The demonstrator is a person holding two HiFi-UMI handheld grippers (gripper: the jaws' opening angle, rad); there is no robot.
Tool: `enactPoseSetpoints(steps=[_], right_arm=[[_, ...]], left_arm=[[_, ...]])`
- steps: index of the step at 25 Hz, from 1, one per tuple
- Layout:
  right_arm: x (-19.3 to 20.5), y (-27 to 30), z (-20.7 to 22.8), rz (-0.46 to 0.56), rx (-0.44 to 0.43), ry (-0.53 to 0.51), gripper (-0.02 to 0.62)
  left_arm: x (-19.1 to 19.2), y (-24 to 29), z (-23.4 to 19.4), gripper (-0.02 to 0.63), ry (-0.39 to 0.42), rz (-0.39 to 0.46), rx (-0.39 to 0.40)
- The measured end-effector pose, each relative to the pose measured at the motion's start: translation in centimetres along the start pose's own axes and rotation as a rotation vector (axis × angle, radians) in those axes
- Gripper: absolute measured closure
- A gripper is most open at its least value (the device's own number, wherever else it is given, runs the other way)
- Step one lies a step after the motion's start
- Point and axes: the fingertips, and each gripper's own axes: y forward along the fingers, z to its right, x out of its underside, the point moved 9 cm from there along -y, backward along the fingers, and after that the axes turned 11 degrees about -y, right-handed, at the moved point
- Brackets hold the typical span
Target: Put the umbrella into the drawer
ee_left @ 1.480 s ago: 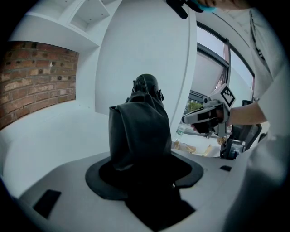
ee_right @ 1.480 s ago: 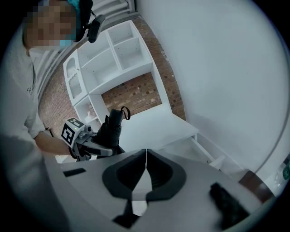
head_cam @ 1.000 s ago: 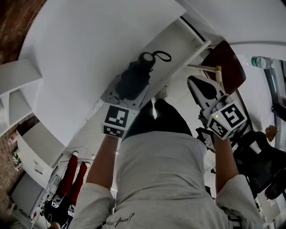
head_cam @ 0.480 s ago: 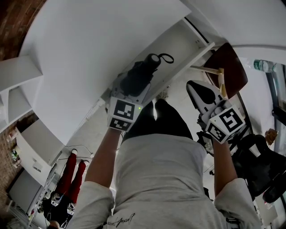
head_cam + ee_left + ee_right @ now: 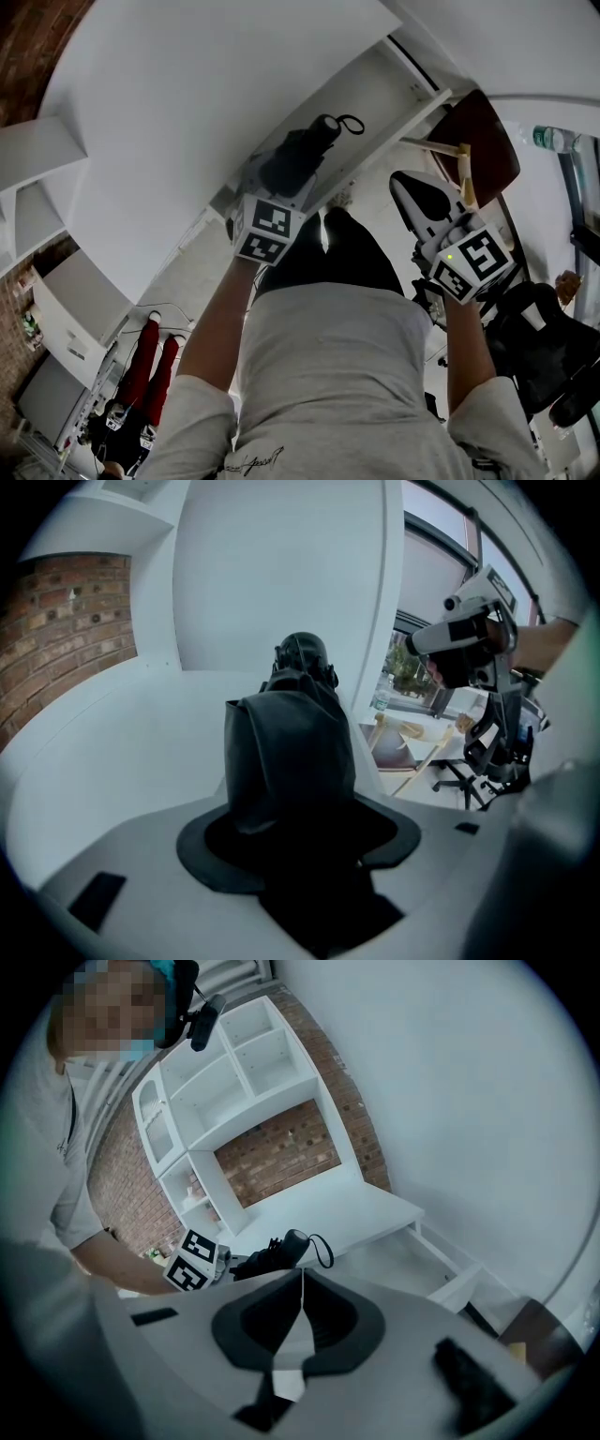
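My left gripper (image 5: 278,185) is shut on the black folded umbrella (image 5: 302,153) and holds it over the open white drawer (image 5: 380,89); the handle end with its strap loop points away from me. In the left gripper view the umbrella (image 5: 289,752) fills the gap between the jaws of the left gripper (image 5: 298,817). The right gripper (image 5: 411,187) hangs to the right of the drawer, apart from it. Its jaws meet with nothing between them in the right gripper view (image 5: 301,1283), which also shows the umbrella (image 5: 279,1252) and the drawer (image 5: 412,1252).
A wooden chair with a brown seat (image 5: 480,141) stands just right of the drawer. A black office chair (image 5: 544,337) is at the far right. White shelves (image 5: 234,1082) stand against a brick wall (image 5: 281,1152). The white cabinet top (image 5: 187,122) spreads to the left.
The left gripper has sunk toward the drawer with the umbrella in it and tilted more steeply down. The right gripper has stayed about where it was.
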Motion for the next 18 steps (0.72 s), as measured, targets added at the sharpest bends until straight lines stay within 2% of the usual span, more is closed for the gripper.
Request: enactPoseSetpoints(steps=[18], right_arm=[[0.7,0.5,-0.1,-0.02,-0.023,0.008,0.566]], left_arm=[[2.3,3.1,-0.7,0.333,0.001,-0.103,-0.012]])
